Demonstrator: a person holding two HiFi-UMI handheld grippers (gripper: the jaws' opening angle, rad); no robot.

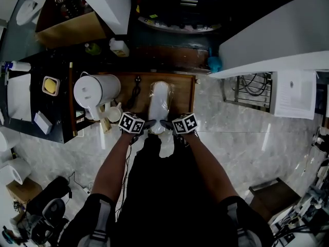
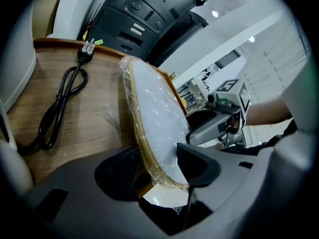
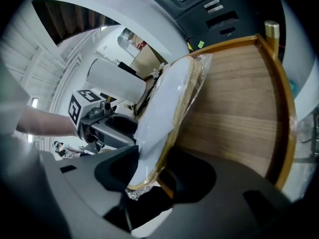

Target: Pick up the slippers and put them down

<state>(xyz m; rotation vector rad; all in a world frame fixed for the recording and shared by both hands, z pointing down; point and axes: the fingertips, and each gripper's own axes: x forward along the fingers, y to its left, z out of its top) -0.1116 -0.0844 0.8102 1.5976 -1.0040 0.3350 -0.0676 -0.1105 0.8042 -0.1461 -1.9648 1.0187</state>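
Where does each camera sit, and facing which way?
Head view: on the person's head, facing steeply down at plastic-wrapped white slippers on a brown wooden table; forearms, left gripper, right gripper show.
Left gripper view: on the left gripper, along its closing jaws, slippers between.
Right gripper view: the same from the right gripper, jaws closing.
Shared: both gripper views show the slippers and the opposite gripper.

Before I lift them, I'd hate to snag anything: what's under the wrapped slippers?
The wooden tabletop shows on either side of the wrapped slippers, which lie on it. The black cable lies beside them, apart. The patch directly beneath the slippers is covered.
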